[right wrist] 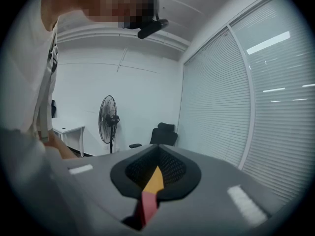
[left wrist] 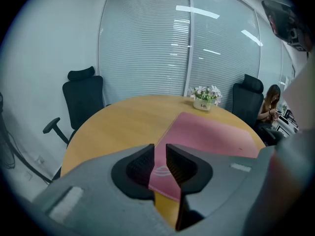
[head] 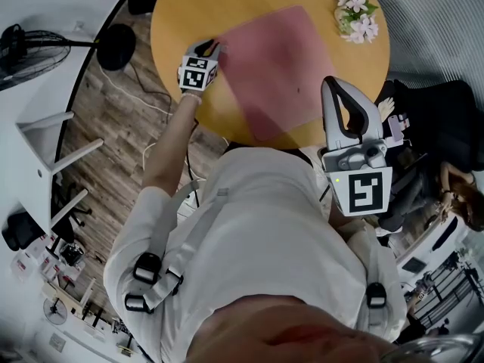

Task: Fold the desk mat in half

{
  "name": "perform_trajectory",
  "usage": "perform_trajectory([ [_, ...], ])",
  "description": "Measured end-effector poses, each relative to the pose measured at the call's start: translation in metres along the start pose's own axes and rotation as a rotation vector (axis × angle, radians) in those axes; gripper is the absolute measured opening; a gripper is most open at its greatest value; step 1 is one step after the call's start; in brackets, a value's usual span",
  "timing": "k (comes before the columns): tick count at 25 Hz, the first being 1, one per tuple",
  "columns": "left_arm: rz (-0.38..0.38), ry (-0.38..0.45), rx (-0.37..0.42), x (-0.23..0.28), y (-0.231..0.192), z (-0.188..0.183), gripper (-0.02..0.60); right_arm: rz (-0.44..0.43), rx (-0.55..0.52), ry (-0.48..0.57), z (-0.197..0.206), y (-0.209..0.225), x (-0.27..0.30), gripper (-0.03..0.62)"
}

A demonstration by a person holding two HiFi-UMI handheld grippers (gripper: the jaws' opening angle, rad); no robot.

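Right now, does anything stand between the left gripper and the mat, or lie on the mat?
Nothing visible does. The left gripper holds open jaws around a corner of the mat; the mat is bare, and the flowers stand off it.

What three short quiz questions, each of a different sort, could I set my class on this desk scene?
1. True or false: the desk mat is already folded in half.
2. What else stands on the table? A) flower pot; B) laptop; C) mug.
3. Fill in: the left gripper has its jaws ___ at the mat's corner.
Key: 1 false; 2 A; 3 apart.
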State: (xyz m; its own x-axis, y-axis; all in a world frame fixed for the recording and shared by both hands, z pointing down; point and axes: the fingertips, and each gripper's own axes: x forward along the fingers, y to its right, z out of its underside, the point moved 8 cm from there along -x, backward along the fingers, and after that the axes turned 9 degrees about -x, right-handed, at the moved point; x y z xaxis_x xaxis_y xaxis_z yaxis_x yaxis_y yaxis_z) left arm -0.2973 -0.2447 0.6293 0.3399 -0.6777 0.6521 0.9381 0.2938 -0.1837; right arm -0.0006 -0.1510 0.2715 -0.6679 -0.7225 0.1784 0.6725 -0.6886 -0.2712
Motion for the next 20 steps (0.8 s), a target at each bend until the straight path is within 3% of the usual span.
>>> perform_trajectory([
  [8,-0.028,-0.118,-0.016,0.029,-0.021,0.028,0.114,-0.022,0.005,-0.018,0.005,-0.004,0.002,0.005],
  [20,-0.028,-0.191,-0.063,0.064,-0.041,0.049,0.161,-0.029,0.014,-0.052,0.015,-0.003,0.001,0.005],
])
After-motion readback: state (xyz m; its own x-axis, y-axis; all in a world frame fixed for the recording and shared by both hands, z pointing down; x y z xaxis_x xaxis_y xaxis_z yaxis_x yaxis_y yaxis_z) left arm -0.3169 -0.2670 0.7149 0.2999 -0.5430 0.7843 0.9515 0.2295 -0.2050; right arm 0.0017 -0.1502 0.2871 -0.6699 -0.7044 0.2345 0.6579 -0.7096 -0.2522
